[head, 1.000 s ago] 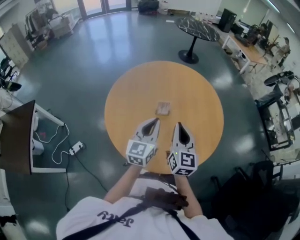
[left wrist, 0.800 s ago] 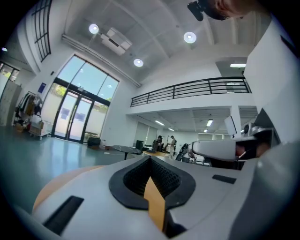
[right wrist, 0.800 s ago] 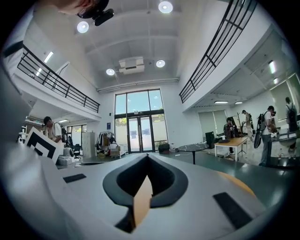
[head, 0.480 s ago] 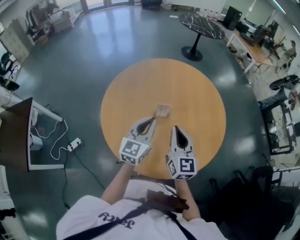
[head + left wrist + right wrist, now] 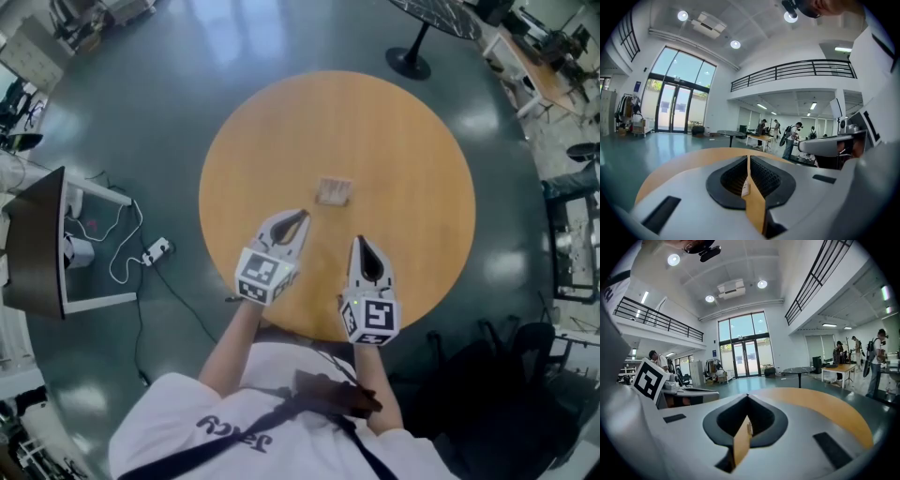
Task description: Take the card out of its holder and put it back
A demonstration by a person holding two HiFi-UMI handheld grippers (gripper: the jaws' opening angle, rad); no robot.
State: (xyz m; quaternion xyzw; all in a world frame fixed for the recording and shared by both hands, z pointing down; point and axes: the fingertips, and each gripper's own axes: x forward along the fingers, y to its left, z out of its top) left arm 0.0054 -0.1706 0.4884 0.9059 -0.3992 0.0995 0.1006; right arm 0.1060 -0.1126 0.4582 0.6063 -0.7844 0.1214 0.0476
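The card holder [image 5: 333,191], a small pale brown block with a card in it, stands near the middle of the round wooden table [image 5: 403,122]. My left gripper [image 5: 302,216] hovers over the table just short of the holder, a little to its left, jaws shut with nothing between them. My right gripper [image 5: 360,241] is further back and to the right, also shut and empty. In the left gripper view the left gripper [image 5: 748,157] shows its jaws meeting in a thin seam over the tabletop. In the right gripper view the right gripper [image 5: 747,396] looks the same.
A dark desk [image 5: 37,244] stands left of the table, with a power strip and cable [image 5: 155,250] on the floor beside it. A black round table [image 5: 441,14] stands beyond, dark chairs [image 5: 525,347] to the right. People [image 5: 792,136] stand far off.
The head view has shifted, so the table fills more of the frame. Both grippers have come down closer to the tabletop, still shut, with the left tip staying near the holder.
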